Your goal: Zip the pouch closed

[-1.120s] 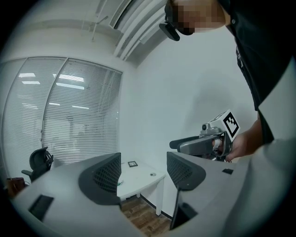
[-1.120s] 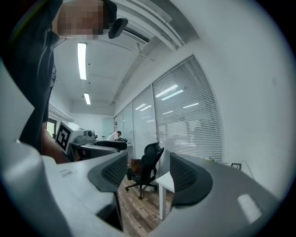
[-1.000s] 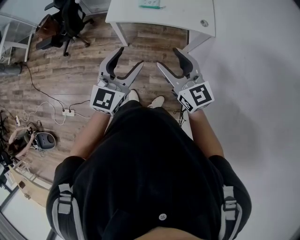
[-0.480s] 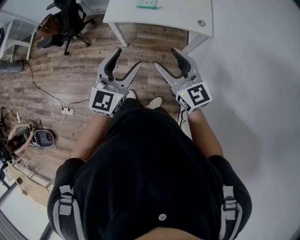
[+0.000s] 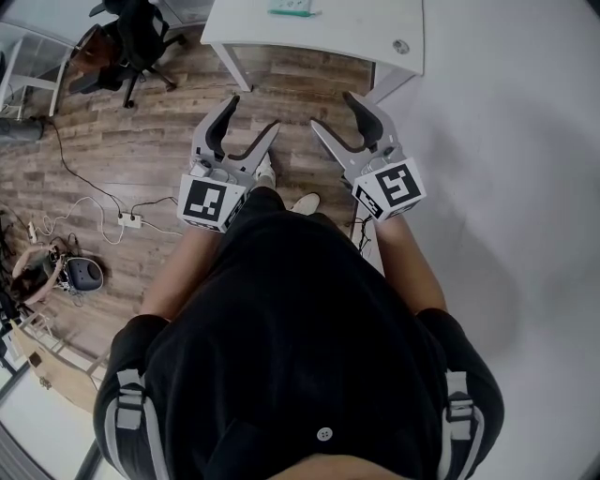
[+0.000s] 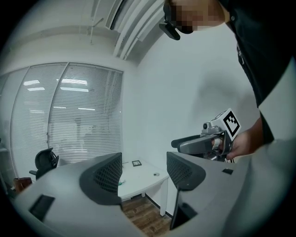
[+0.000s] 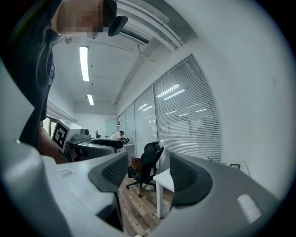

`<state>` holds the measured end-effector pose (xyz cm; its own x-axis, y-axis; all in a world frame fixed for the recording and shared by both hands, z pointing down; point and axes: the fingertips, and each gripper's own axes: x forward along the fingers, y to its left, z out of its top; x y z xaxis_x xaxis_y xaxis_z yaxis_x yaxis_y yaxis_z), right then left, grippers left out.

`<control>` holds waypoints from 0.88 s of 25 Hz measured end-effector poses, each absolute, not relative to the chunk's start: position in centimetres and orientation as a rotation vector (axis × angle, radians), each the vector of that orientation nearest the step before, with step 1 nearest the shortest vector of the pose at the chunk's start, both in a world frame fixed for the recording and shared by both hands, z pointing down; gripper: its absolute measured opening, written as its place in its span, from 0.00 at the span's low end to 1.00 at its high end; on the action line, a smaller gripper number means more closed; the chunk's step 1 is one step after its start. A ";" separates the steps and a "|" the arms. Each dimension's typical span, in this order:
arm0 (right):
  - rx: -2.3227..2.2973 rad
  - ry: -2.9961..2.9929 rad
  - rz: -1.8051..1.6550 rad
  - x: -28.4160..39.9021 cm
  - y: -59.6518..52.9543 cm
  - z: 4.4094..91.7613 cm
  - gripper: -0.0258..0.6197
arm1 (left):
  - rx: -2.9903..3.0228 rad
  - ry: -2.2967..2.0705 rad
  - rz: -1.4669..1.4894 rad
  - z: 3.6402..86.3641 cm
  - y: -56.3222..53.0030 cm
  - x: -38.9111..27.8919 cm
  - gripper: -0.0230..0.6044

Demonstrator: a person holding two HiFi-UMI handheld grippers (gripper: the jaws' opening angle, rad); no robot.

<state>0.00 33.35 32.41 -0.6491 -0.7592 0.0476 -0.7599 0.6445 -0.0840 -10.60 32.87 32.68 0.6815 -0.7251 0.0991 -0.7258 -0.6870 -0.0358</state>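
Note:
No pouch shows in any view. In the head view my left gripper and right gripper are held side by side in front of the person's body, above the wood floor and short of a white table. Both stand open with nothing between their jaws. The left gripper view looks past its open gripper at the white table and at the right gripper in a hand. The right gripper view shows its open gripper with the left gripper beyond.
A small dark-framed item and a round silver thing lie on the white table. A black office chair stands at the far left. Cables and a power strip lie on the wood floor. A white wall rises at the right.
Both grippers have drifted slightly forward toward the table and stayed open. The person's feet have shifted a little.

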 end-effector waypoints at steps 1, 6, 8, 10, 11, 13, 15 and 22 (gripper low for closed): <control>1.314 -2.838 0.150 0.0 32.9 32.6 0.48 | 2.879 -1.236 0.163 32.8 32.4 -10.5 0.51; 1.340 -2.822 0.160 0.3 30.0 32.6 0.47 | 2.900 -1.215 0.151 32.4 29.1 -10.4 0.51; 1.343 -2.814 0.160 0.1 28.5 32.6 0.47 | 2.901 -1.206 0.143 32.1 27.6 -10.6 0.51; 1.342 -2.808 0.159 -0.2 26.9 32.7 0.47 | 2.904 -1.201 0.154 32.3 25.9 -10.9 0.51; 1.343 -2.806 0.161 -0.4 26.1 32.7 0.47 | 2.901 -1.199 0.156 32.5 25.0 -11.1 0.51; 1.346 -2.801 0.167 -0.7 24.5 32.9 0.47 | 2.898 -1.191 0.146 32.5 23.2 -11.2 0.51; 1.351 -2.796 0.174 -1.1 22.9 33.0 0.47 | 2.901 -1.176 0.140 32.4 21.5 -11.5 0.51; 1.369 -2.769 0.193 -3.2 16.9 33.6 0.46 | 2.909 -1.120 0.158 33.1 15.6 -13.4 0.51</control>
